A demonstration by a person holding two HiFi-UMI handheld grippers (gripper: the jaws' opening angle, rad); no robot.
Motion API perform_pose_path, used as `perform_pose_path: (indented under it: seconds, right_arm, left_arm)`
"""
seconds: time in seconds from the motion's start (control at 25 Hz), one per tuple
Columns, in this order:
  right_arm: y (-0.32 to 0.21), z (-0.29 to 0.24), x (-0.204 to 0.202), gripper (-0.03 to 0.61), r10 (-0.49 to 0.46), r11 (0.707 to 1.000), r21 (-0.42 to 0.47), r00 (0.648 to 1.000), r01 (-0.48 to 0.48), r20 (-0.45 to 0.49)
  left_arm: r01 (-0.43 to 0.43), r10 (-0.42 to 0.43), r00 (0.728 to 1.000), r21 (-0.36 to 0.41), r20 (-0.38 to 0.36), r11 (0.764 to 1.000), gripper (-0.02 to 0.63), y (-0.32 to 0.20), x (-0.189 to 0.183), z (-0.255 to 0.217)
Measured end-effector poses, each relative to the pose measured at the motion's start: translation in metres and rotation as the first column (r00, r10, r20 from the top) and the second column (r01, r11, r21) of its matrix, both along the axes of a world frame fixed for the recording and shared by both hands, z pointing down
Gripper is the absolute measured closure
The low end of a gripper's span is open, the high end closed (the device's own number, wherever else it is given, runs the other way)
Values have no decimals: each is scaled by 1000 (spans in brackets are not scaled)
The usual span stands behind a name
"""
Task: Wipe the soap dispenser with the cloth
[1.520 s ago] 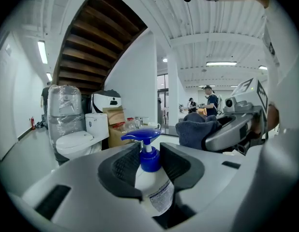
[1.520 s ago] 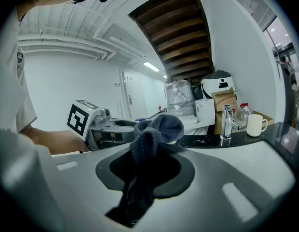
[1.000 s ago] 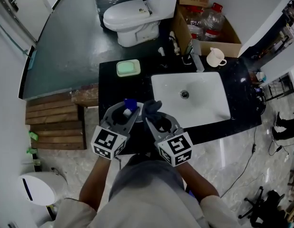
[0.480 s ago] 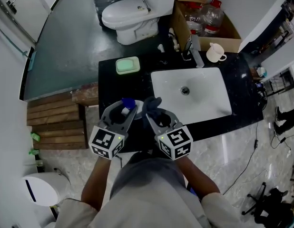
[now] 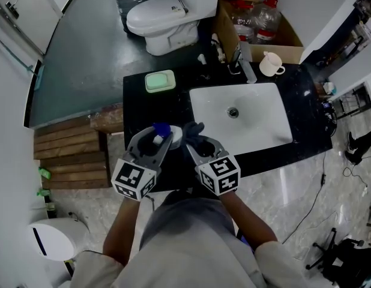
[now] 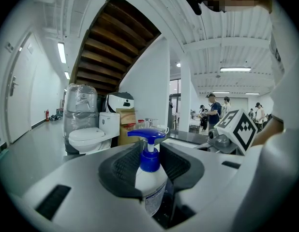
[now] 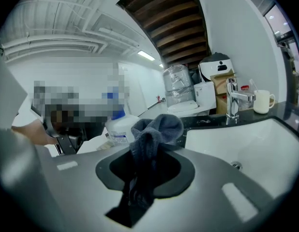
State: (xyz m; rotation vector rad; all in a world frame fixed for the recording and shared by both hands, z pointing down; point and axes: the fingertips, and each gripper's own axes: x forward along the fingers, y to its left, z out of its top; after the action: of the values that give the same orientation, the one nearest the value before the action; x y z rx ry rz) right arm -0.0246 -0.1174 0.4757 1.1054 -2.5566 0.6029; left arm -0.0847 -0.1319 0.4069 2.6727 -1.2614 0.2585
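A white soap dispenser [image 6: 152, 180] with a blue pump top stands upright between the jaws of my left gripper [image 6: 150, 167], which is shut on its body; from above the dispenser [image 5: 162, 134] shows over the black counter's near left part. My right gripper [image 7: 148, 166] is shut on a bunched dark grey cloth [image 7: 152, 134]. In the head view the cloth [image 5: 193, 129] sits just right of the dispenser, close to its white side, and I cannot tell whether they touch. The right gripper view shows the dispenser [image 7: 119, 128] left of the cloth.
The black counter [image 5: 137, 104] holds a white sink [image 5: 242, 122], a chrome tap [image 5: 244, 62], a white mug [image 5: 271, 65] and a green soap dish [image 5: 159, 80]. Behind it are a toilet [image 5: 164, 15] and a cardboard box [image 5: 281, 41] with bottles. A wooden pallet [image 5: 68, 152] lies left.
The right gripper has dropped a little with the cloth, beside the dispenser. The left gripper and dispenser have stayed put.
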Motion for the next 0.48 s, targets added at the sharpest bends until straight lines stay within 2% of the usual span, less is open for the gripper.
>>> perform_pose_path:
  seconds: [0.48]
  right_arm:
    - [-3, 28, -1, 506, 11, 995, -98, 1000, -9, 22]
  left_arm:
    - [2, -2, 1000, 0, -3, 1000, 489, 4, 1, 0]
